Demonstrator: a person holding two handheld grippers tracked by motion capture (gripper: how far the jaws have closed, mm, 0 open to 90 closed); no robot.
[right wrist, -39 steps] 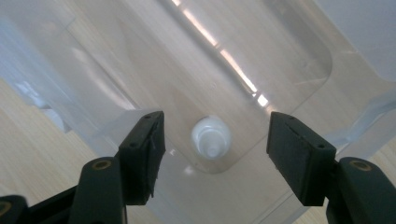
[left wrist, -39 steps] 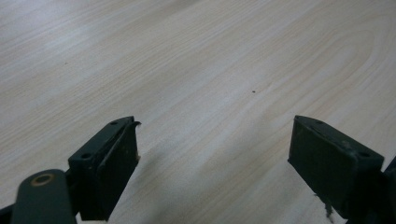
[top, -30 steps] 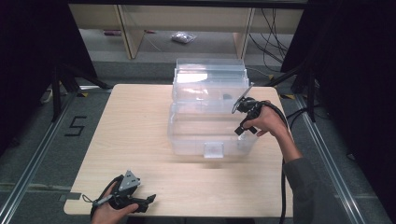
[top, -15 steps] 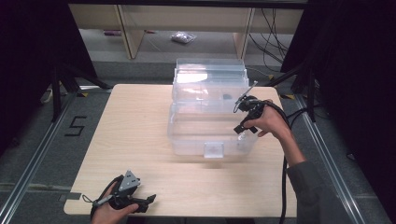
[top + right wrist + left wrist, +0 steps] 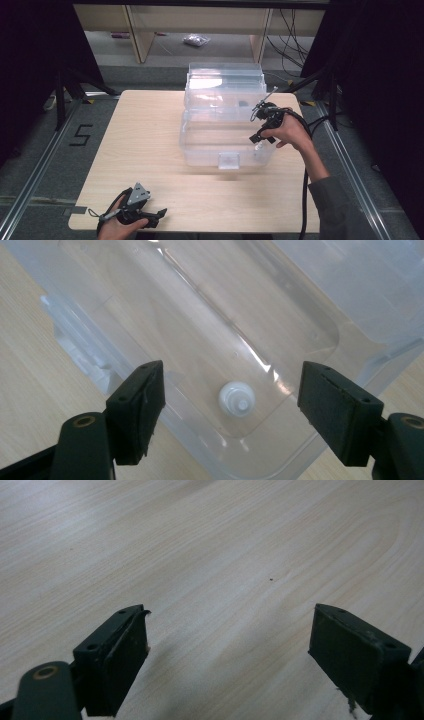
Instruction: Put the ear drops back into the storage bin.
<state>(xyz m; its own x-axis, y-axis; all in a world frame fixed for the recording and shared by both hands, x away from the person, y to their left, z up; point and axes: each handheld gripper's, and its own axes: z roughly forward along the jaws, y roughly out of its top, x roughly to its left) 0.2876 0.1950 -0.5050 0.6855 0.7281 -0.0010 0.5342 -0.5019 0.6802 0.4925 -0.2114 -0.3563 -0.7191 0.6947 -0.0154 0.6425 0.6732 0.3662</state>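
On the pale wooden table [image 5: 150, 130], which took up most of the high view, I saw a clear plastic storage box [image 5: 210, 145] standing near the far right part of the top, its transparent lid [image 5: 225, 85] raised and leaning back at the far side. At the table's right side, my right hand [image 5: 290, 131] held the right gripper [image 5: 260, 142] over the box's near right corner, its black cable [image 5: 305, 200] trailing back along the sleeve. At the near left edge, well apart from the box, my left hand [image 5: 117, 227] rested the left gripper [image 5: 157, 216] low over bare wood. From the right gripper view, that gripper's jaws were spread wide above the open box, and a small white round cap-like piece [image 5: 236, 399] lay on the box floor between them, close to a corner. From the left gripper view, the left jaws were also spread wide, with nothing between them but wood grain.
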